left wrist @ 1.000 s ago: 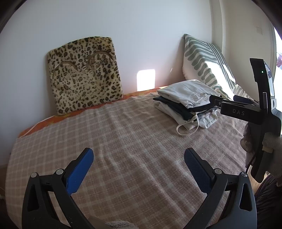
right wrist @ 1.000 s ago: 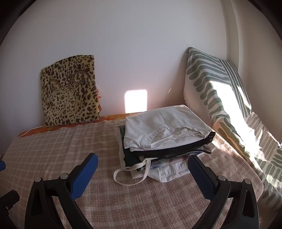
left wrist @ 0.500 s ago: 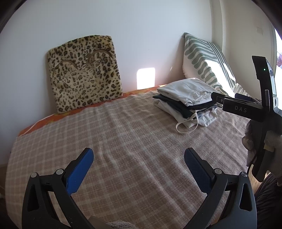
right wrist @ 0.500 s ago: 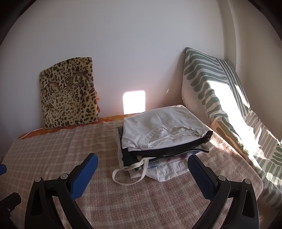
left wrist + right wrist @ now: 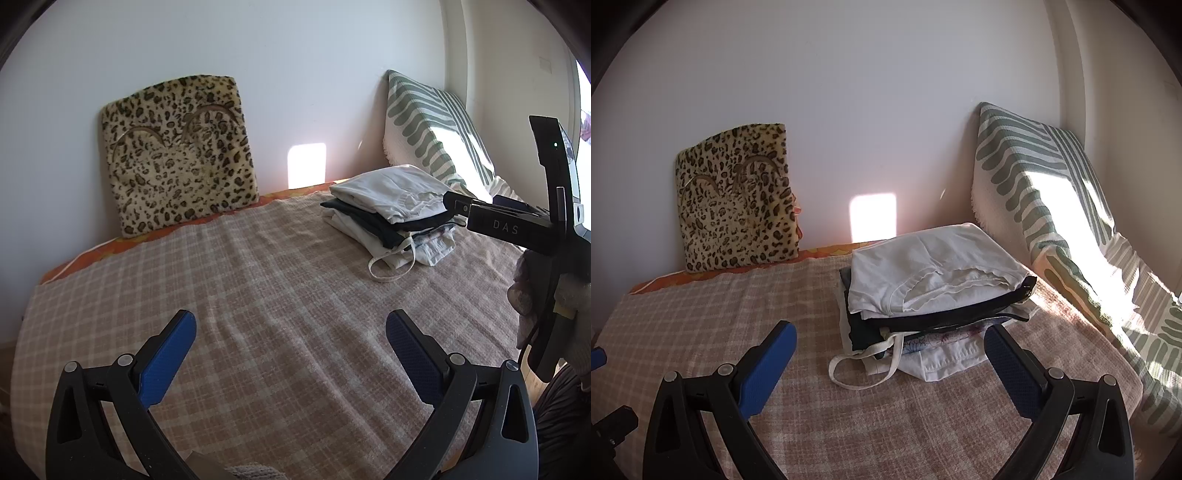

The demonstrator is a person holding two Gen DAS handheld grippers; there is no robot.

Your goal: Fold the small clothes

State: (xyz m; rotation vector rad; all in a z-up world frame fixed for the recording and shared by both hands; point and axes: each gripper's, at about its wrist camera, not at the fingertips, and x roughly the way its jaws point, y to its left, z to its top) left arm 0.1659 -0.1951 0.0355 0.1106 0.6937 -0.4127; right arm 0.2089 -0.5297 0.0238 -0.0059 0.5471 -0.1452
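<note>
Stack of folded white and dark small clothes [image 5: 934,288] at bed's far right corner; left gripper [image 5: 291,343] and right gripper [image 5: 890,354], unchanged, spread empty, folding apparently finished.

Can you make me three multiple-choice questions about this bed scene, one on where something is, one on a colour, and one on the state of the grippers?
1. Where does the leopard-print cushion stand?
A. flat on the stack of clothes
B. upright against the wall
C. on the floor

2. What colour is the top garment on the stack of folded clothes?
A. white
B. red
C. yellow

3. How do the left gripper and the right gripper stand?
A. both shut on cloth
B. one open, one shut
C. both open and holding nothing

Answers: 1 B, it leans on the wall at the far edge of the bed. 2 A, a white piece lies over a dark one. 3 C, blue pads are wide apart with only the checked blanket between.
</note>
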